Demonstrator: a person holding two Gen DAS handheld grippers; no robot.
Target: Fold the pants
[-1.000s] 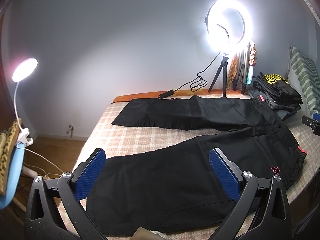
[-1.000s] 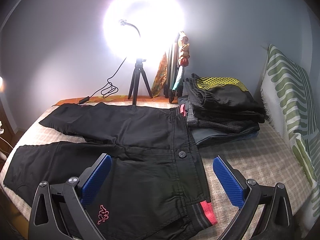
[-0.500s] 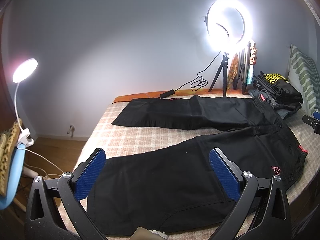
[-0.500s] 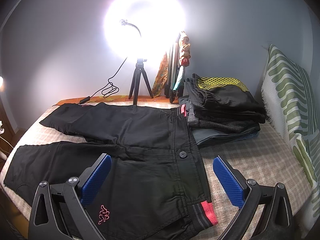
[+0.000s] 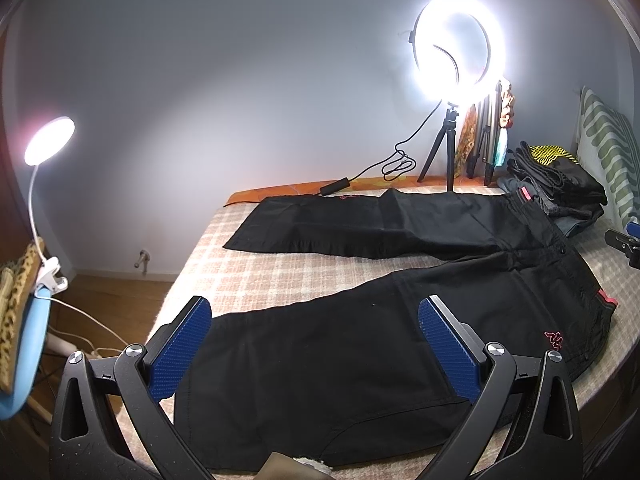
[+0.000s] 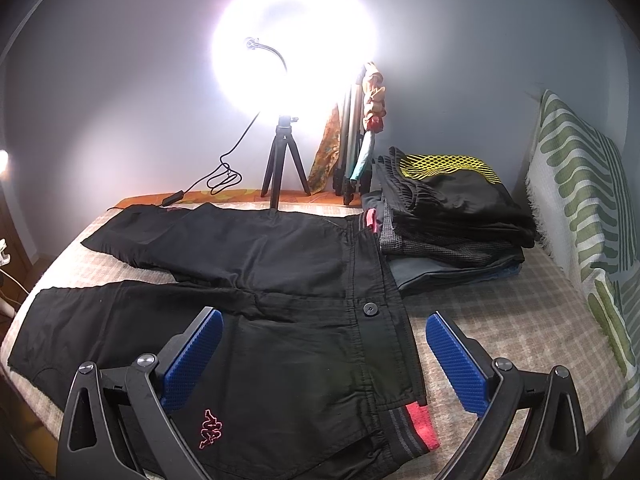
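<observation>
left gripper (image 5: 314, 346): blue pads spread wide, nothing between them, hanging over the near leg; same pose as a second ago.
right gripper (image 6: 324, 356): also released, empty, poised above the waistband end; no shift from the earlier frames.
pants (image 5: 360, 340): black, laid flat on the bed with the two legs splayed apart, waistband toward the pillow side, pink logo (image 6: 210, 434) near the hip; unfolded, lying just as before.
bed cover (image 5: 280, 276): pale checked cloth, showing between the legs.
folded clothes (image 6: 452, 216): a dark stack just beyond the waistband, yellow mesh on top.
striped pillow (image 6: 580, 208): upright at the right edge.
ring light (image 5: 456, 40): lit, on a small tripod at the far wall.
clip lamp (image 5: 50, 140): glowing off to the left.
</observation>
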